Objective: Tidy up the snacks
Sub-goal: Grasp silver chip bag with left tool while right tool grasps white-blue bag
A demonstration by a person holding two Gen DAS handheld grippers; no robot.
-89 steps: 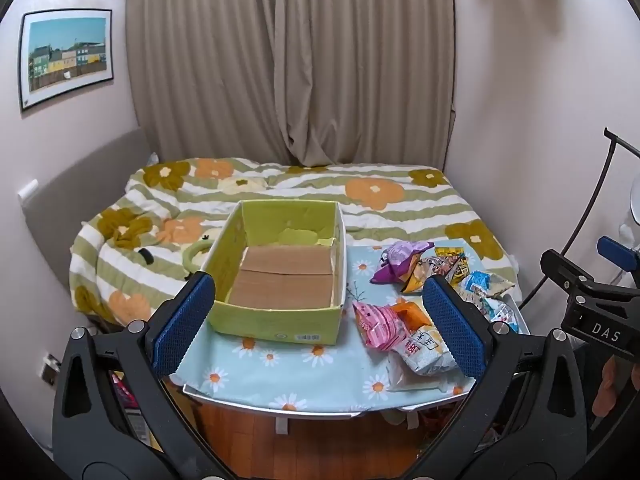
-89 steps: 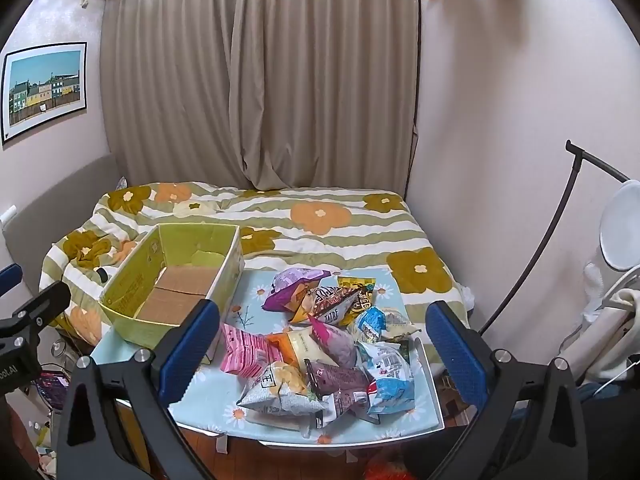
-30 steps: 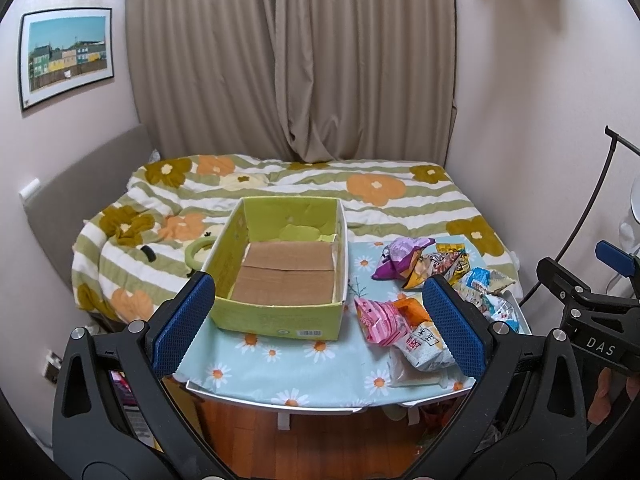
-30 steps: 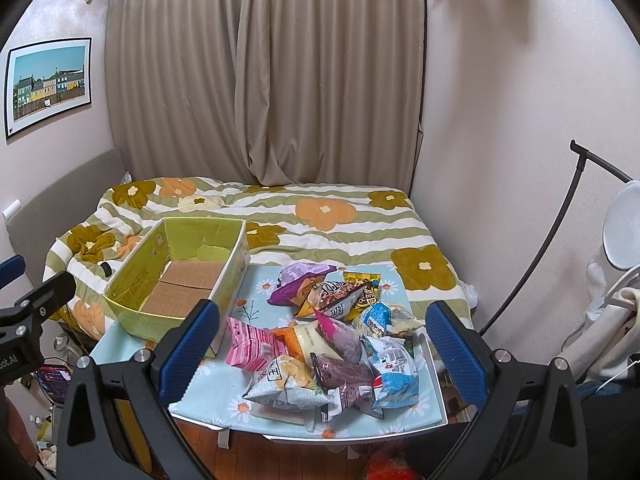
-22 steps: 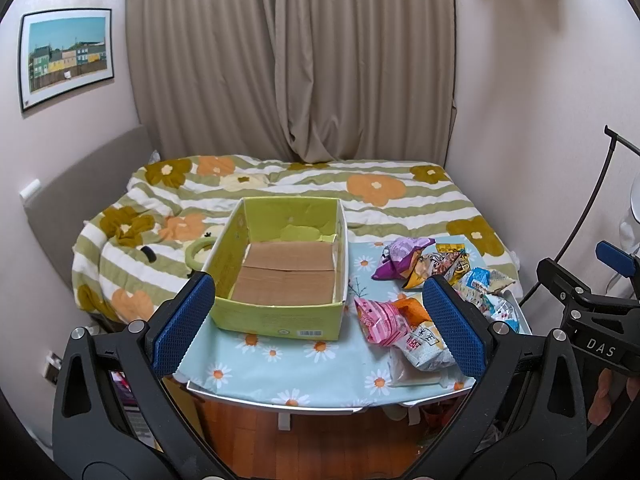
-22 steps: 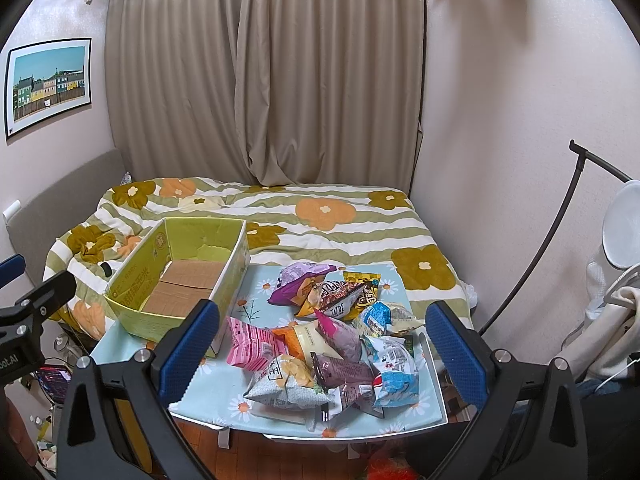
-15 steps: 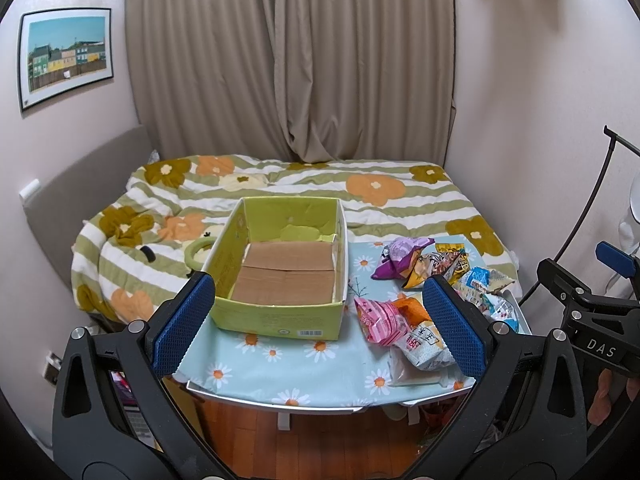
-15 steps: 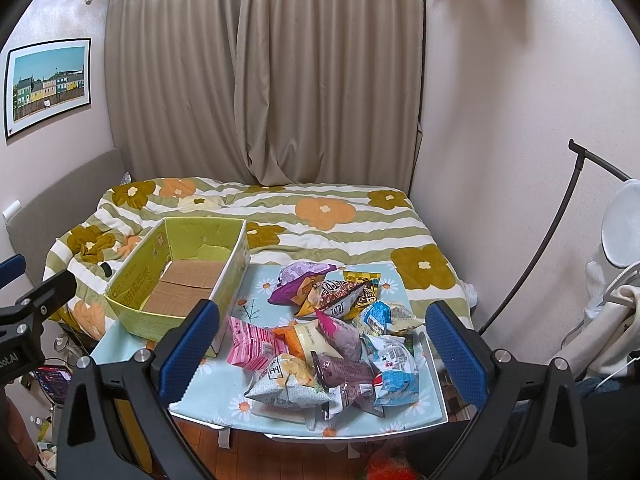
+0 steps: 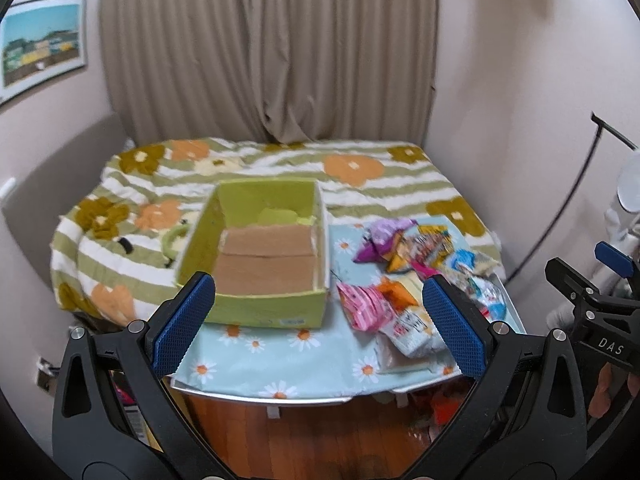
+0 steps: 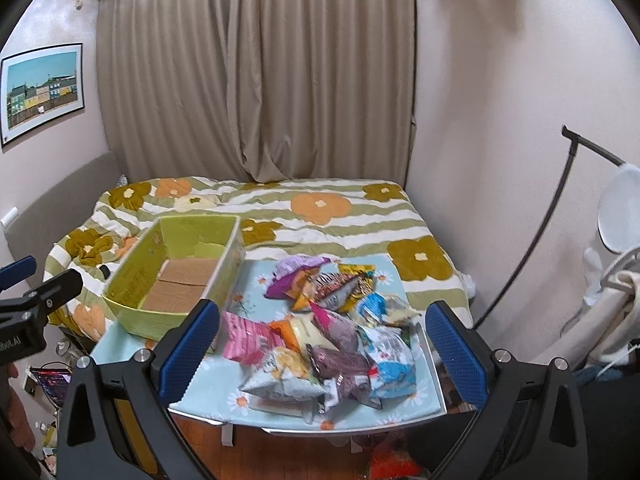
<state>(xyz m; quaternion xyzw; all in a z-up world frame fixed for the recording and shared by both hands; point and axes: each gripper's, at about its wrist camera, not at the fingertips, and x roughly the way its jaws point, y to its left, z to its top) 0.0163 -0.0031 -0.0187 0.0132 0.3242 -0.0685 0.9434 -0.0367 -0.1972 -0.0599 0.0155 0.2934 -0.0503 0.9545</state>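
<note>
A pile of snack bags (image 10: 332, 332) lies on the right half of a small table with a blue daisy cloth (image 10: 256, 276); it also shows in the left wrist view (image 9: 404, 280). An empty green cardboard box (image 9: 264, 256) stands on the table's left half, also in the right wrist view (image 10: 180, 272). My left gripper (image 9: 316, 322) is open and empty, above the table's front edge. My right gripper (image 10: 322, 350) is open and empty, held over the front of the pile without touching it.
A bed with a striped flowered quilt (image 10: 320, 216) lies behind the table. Curtains (image 10: 256, 80) hang at the back. A black lamp stand (image 10: 556, 208) leans at the right by a wall. Wooden floor (image 9: 304, 432) shows below the table.
Both grippers have come closer to the table and tilted slightly down. Nothing on the table has moved.
</note>
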